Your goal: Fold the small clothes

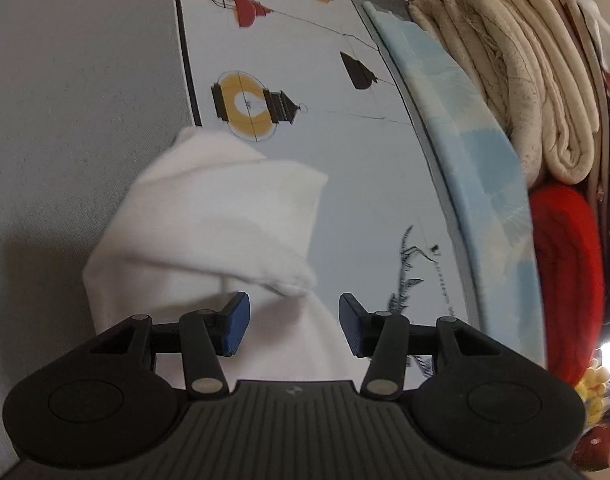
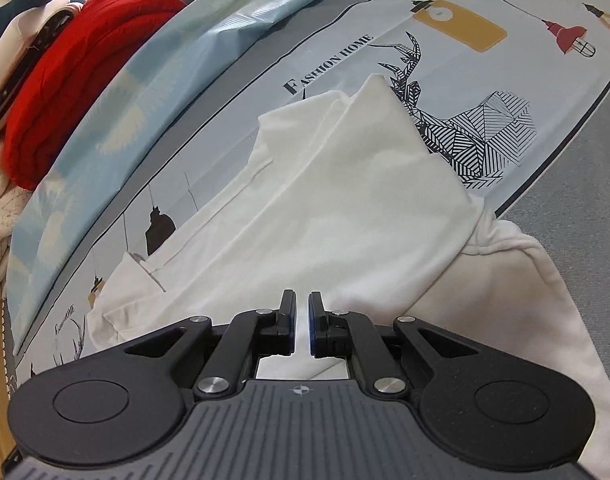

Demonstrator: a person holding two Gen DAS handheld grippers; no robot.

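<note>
in the left wrist view your left claw (image 1: 294,322) stands apart, with nothing between its blue pads; only the cloth lies under them. the white garment (image 1: 209,232) rests below it on the printed sheet (image 1: 345,152), and one part is already turned over onto the rest, so i judge that at least one fold is made. at the right side you see a pile of folded blankets (image 1: 517,80) and a red cloth (image 1: 561,264), well apart from the garment.

in the right wrist view your right claw (image 2: 301,322) is together, with only a thin slit between the pads. i cannot tell for sure if it pinches any cloth. the white garment (image 2: 345,200) spreads in front of it, with a big flap folded across the body. a sleeve or side part at the right is still loose and hangs over the sheet's dark border. so i think the folding is about in the middle: the loose side and the last fold are still left for you.
</note>
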